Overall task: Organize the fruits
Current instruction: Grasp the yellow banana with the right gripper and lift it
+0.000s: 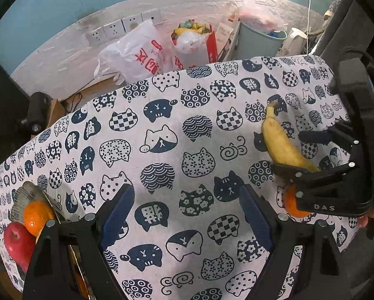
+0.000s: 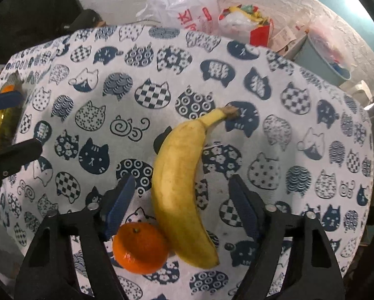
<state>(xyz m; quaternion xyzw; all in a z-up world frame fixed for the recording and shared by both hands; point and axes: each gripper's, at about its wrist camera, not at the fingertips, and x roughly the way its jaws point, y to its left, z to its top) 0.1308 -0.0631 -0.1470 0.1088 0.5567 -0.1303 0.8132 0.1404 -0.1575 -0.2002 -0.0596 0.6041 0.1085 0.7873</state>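
Straddling banana (image 2: 179, 187), right tool (image 2: 184, 200) agape

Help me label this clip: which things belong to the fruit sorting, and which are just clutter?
Job: banana; loose mandarin; glass bowl holding an apple and a mandarin.

Clutter: plastic bags; bin; wall sockets.

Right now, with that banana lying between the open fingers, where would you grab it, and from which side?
I would grip the banana across its thick middle, coming down from above with the right gripper straddling it. It lies flat on the cat-print cloth, lengthways between the open fingers, stem pointing away, so its long sides face the pads. The orange touches its near end, so staying mid-body probably avoids nudging it.
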